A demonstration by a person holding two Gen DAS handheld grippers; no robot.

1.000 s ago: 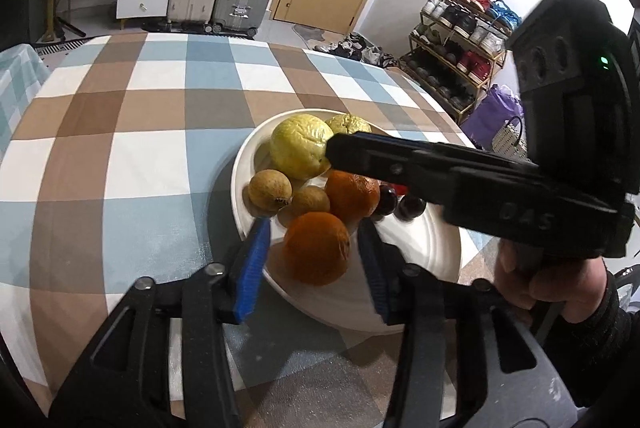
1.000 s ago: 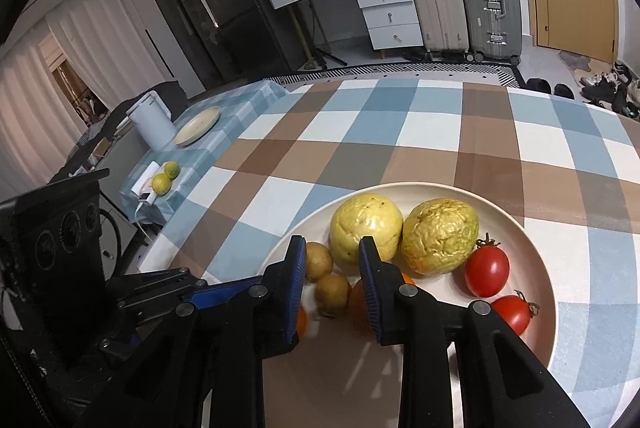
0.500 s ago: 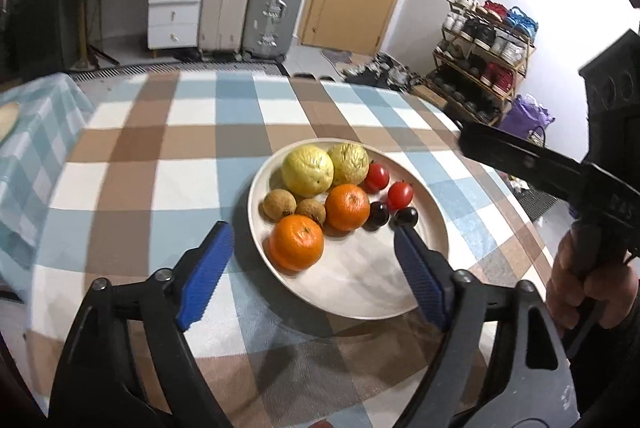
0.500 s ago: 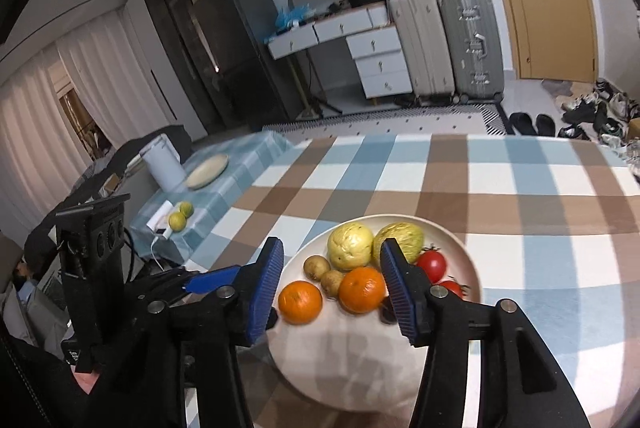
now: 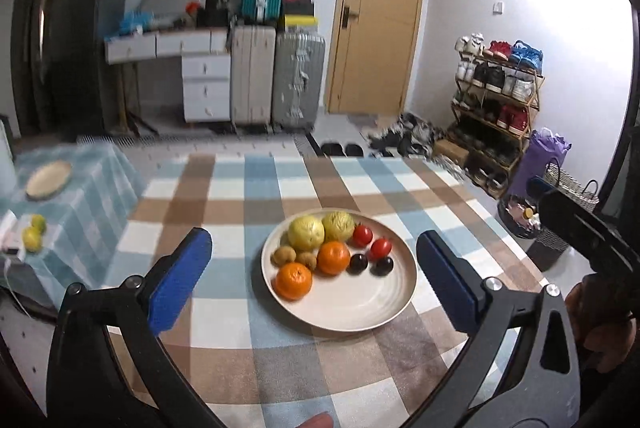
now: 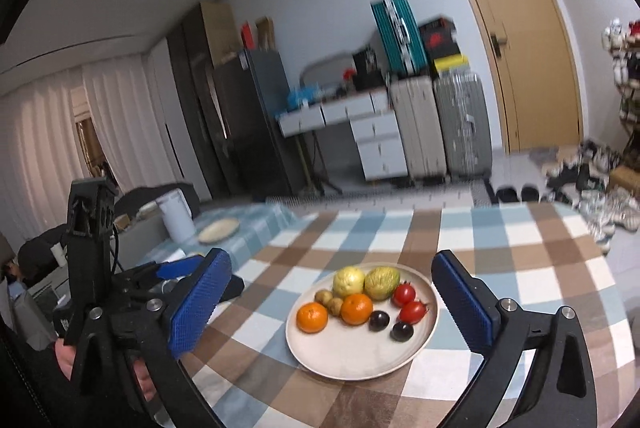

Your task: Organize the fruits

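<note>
A cream plate [image 5: 360,312] [image 6: 360,360] sits on the checked tablecloth. It holds two oranges [image 5: 294,281] [image 6: 312,317], two yellow-green fruits [image 5: 306,232] [image 6: 349,281], two small brown fruits [image 5: 283,255], two red tomatoes [image 5: 363,235] [image 6: 404,294] and two dark plums [image 5: 359,263] [image 6: 379,321]. My left gripper [image 5: 316,280] is open wide and empty, held back above the table short of the plate. My right gripper [image 6: 334,306] is open wide and empty, also raised and back from the plate.
A side table at the left carries a flat plate [image 5: 48,180], two small yellow fruits [image 5: 32,234] and a white canister [image 6: 178,218]. Suitcases [image 5: 276,84], a drawer unit and a shoe rack [image 5: 496,100] stand beyond the table's far edge.
Both grippers opened wide and pulled up and back from the plate. The left one let go of the front orange, which stays on the plate.
</note>
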